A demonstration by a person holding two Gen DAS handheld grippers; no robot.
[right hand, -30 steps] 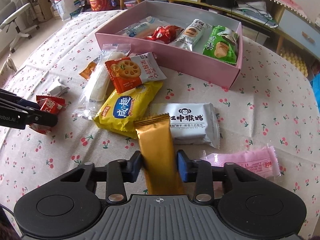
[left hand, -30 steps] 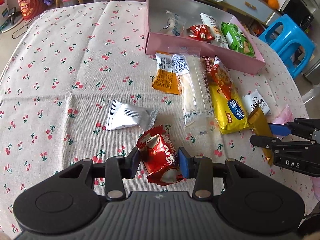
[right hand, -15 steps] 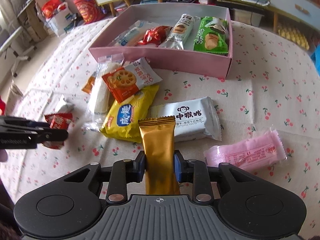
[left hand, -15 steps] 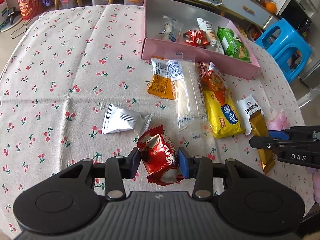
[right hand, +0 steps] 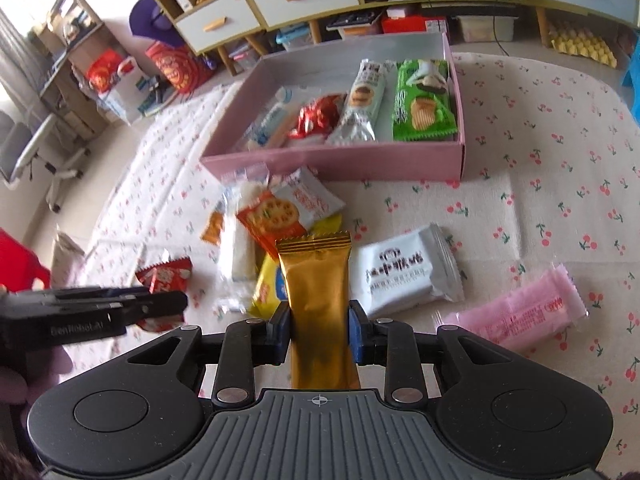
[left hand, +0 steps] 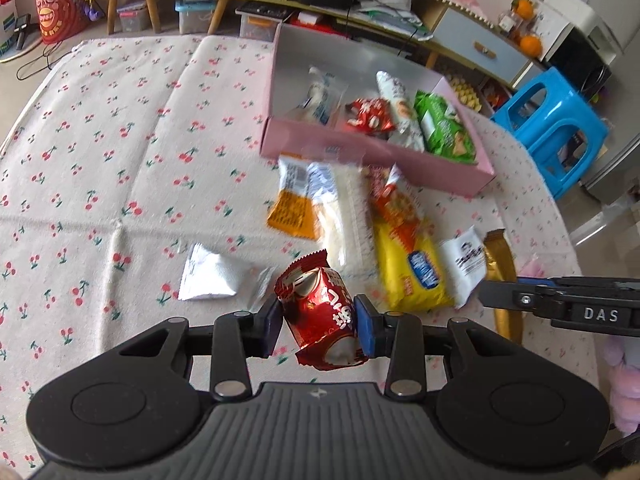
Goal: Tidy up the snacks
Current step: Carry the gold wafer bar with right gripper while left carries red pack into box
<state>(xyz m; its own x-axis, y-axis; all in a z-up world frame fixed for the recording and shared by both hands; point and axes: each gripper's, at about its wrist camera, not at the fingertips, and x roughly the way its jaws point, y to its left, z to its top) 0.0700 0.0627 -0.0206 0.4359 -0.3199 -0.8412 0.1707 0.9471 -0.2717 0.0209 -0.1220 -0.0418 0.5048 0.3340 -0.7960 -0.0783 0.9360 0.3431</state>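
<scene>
My left gripper (left hand: pixel 318 330) is shut on a red foil snack (left hand: pixel 320 316), held just above the cherry-print tablecloth. My right gripper (right hand: pixel 319 334) is shut on a long gold packet (right hand: pixel 318 300), lifted off the table and pointing at the pink box (right hand: pixel 332 162). That box (left hand: pixel 372 152) holds several snacks, among them a green chip bag (right hand: pixel 424 100). Loose on the cloth lie a yellow packet (left hand: pixel 412 268), an orange biscuit pack (right hand: pixel 280 214), a white monkey-logo pack (right hand: pixel 404 276), a clear long pack (left hand: pixel 348 216) and a silver sachet (left hand: pixel 212 276).
A pink wrapper (right hand: pixel 516 312) lies at the right of the cloth. A blue stool (left hand: pixel 556 132) stands beyond the table's right edge. Cabinets with drawers (right hand: pixel 280 4) and floor clutter lie behind the box. Bare cloth stretches at the far left (left hand: pixel 100 128).
Both grippers have risen with their packets, so the table looks further off. The right gripper closed tighter on the gold packet and rolled; the box now sits more to its left.
</scene>
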